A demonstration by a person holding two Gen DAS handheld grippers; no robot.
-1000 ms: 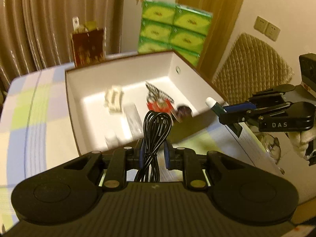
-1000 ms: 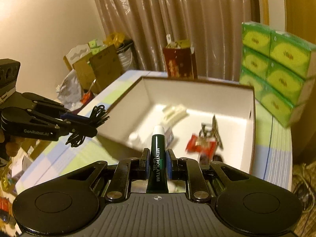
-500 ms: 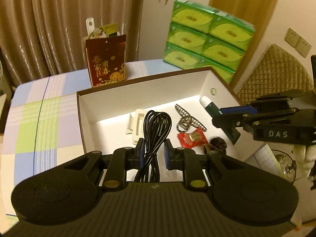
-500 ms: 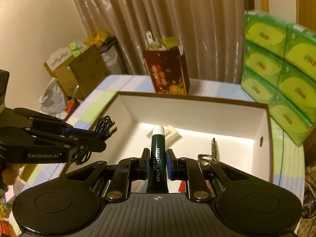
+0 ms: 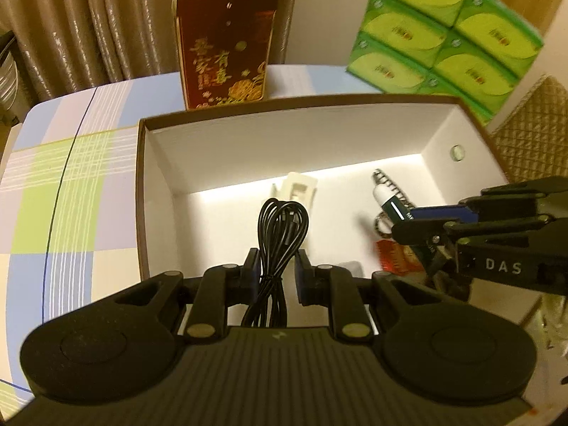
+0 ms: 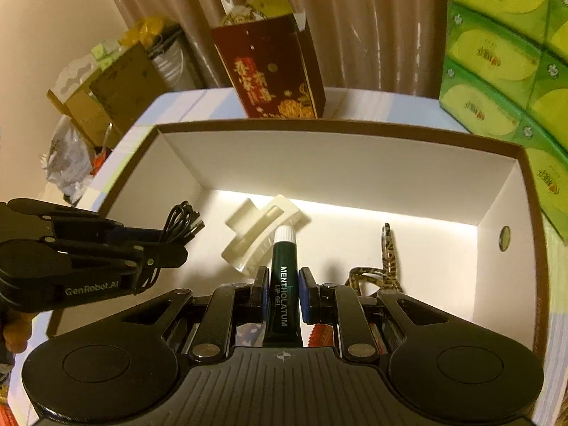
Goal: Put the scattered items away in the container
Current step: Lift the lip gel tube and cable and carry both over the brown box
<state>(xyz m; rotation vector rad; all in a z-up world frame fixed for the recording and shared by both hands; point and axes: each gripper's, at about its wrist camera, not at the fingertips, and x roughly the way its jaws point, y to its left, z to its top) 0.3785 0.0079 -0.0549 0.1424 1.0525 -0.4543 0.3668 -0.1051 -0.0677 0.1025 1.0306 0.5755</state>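
Your left claw (image 5: 275, 271) is clamped tight on a bundled black cable (image 5: 280, 227), which hangs over the open white box (image 5: 284, 135) on the checked surface (image 5: 71, 177). Your right claw (image 6: 282, 298) is closed just as firmly on a dark green lip gel tube (image 6: 282, 294), its white cap pointing into the same box. Inside the box lie a cream hair clip (image 6: 261, 236), a leopard-print clip (image 6: 385, 266) and a red wrapper (image 5: 394, 255). Behind the box stand a red gift bag (image 5: 225, 60) and stacked green tissue packs (image 5: 443, 32); curtains (image 5: 88, 17) hang beyond.
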